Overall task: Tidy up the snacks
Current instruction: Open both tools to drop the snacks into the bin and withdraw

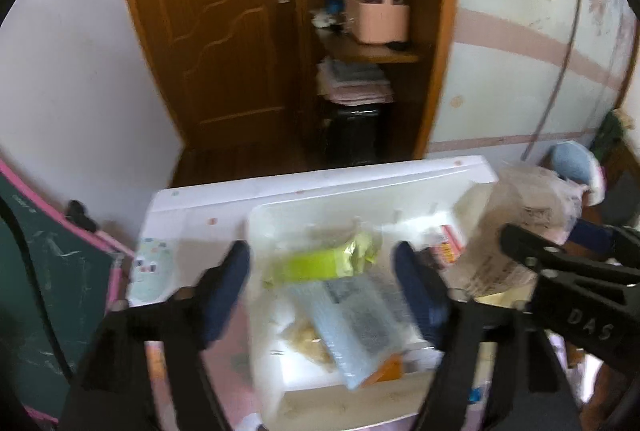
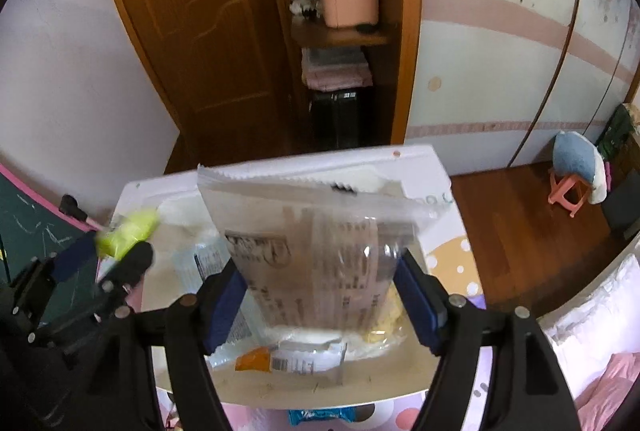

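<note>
A clear plastic bin (image 1: 260, 223) stands on a small white table (image 1: 192, 203). In it lie a lime-green snack packet (image 1: 320, 263), a clear blue-tinted packet (image 1: 352, 323) and other snacks. My left gripper (image 1: 320, 291) is open and empty, held above the bin. My right gripper (image 2: 320, 291) is shut on a clear printed snack bag (image 2: 316, 231) and holds it up over the table; that bag also shows in the left wrist view (image 1: 516, 223). The left gripper's fingers (image 2: 132, 263) show at the left in the right wrist view, beside the green packet (image 2: 128, 231).
A flat packet with an orange corner (image 2: 292, 357) lies at the table's near edge. Behind the table are a brown door (image 1: 216, 23) and shelves with a pink basket (image 1: 376, 19). A chalkboard (image 1: 40, 271) stands at the left, a pink stool (image 2: 568, 187) at the right.
</note>
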Action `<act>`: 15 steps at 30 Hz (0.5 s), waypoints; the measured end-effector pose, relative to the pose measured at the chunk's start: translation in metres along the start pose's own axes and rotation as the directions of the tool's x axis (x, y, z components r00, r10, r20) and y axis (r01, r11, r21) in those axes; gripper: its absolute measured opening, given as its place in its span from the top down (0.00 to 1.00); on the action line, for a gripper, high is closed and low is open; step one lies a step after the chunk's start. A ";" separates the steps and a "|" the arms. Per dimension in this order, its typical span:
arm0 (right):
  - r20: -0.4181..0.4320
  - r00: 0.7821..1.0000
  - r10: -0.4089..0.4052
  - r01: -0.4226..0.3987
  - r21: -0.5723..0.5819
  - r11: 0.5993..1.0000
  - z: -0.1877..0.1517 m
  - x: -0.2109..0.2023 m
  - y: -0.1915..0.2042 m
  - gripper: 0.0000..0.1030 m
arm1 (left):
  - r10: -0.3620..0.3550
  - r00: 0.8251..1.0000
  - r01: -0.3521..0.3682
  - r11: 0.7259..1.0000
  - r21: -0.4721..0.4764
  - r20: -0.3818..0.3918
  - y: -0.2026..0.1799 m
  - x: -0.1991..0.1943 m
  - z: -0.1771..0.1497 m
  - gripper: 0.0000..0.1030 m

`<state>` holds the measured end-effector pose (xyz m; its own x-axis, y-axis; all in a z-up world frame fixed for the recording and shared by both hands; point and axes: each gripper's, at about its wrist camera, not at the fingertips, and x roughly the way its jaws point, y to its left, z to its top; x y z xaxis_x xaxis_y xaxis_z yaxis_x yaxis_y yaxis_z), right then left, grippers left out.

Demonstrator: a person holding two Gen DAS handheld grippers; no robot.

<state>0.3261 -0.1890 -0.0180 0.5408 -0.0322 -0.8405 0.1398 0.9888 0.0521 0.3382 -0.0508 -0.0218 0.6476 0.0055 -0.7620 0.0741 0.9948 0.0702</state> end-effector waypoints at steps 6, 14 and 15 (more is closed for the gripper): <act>0.031 0.999 -0.009 0.008 0.008 1.000 -0.004 -0.007 -0.005 0.24 | -0.074 0.995 0.074 0.997 -0.015 -0.062 0.011 0.005 -0.008 0.03; 0.073 0.997 -0.011 0.013 -0.014 1.000 -0.009 -0.040 0.000 0.23 | -0.095 0.994 0.094 0.995 -0.017 -0.046 0.015 -0.025 -0.017 0.03; 0.079 0.997 -0.013 0.015 -0.018 1.000 -0.011 -0.045 0.001 0.23 | -0.096 0.995 0.095 0.995 -0.016 -0.042 0.016 -0.030 -0.017 0.03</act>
<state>0.2926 -0.1852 0.0143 0.6030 -0.0568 -0.7957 0.1327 0.9907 0.0298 0.3066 -0.0336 -0.0089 0.6052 -0.0853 -0.7915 0.1231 0.9923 -0.0128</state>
